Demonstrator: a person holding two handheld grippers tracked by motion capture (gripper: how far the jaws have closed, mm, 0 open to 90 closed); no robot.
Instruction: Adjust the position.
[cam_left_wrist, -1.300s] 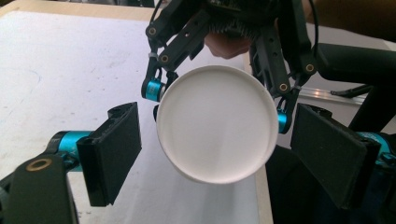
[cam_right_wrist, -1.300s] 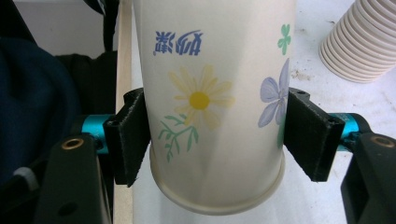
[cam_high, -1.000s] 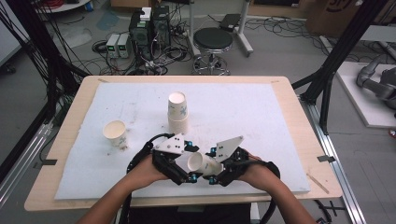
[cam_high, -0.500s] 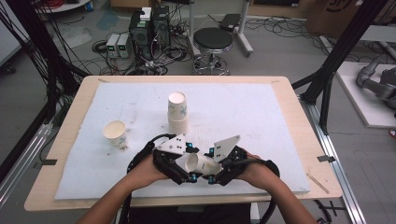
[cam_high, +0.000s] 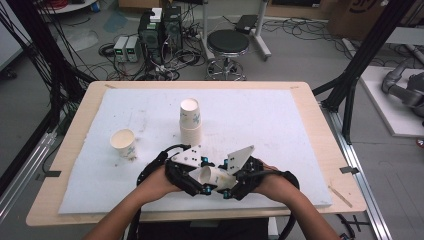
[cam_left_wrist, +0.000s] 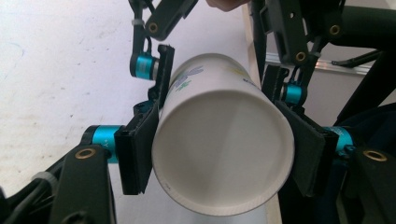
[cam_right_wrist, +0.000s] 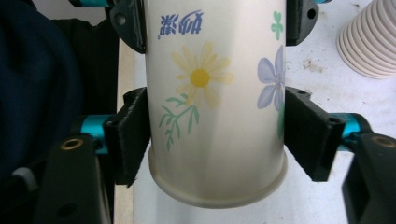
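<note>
A white paper cup (cam_high: 212, 176) printed with flowers lies level between my two grippers, just above the front edge of the white mat. My left gripper (cam_high: 196, 181) has just been closing and its pads (cam_left_wrist: 136, 151) now press on both sides of the cup's (cam_left_wrist: 224, 144) base end. My right gripper (cam_high: 229, 189) is shut on the same cup (cam_right_wrist: 210, 93) near its rolled mouth rim, pads (cam_right_wrist: 310, 137) tight against the wall. The right gripper's jaws grip the cup farther off in the left gripper view.
A stack of paper cups (cam_high: 191, 125) stands upside down at the mat's middle, also seen at the top right of the right gripper view as a ribbed stack (cam_right_wrist: 373, 42). A single upright cup (cam_high: 124, 142) stands to the left. The wooden table edge (cam_high: 165, 215) runs just below the hands.
The left gripper's jaws have closed in onto the cup that the right gripper holds. Both hands have stayed where they were.
</note>
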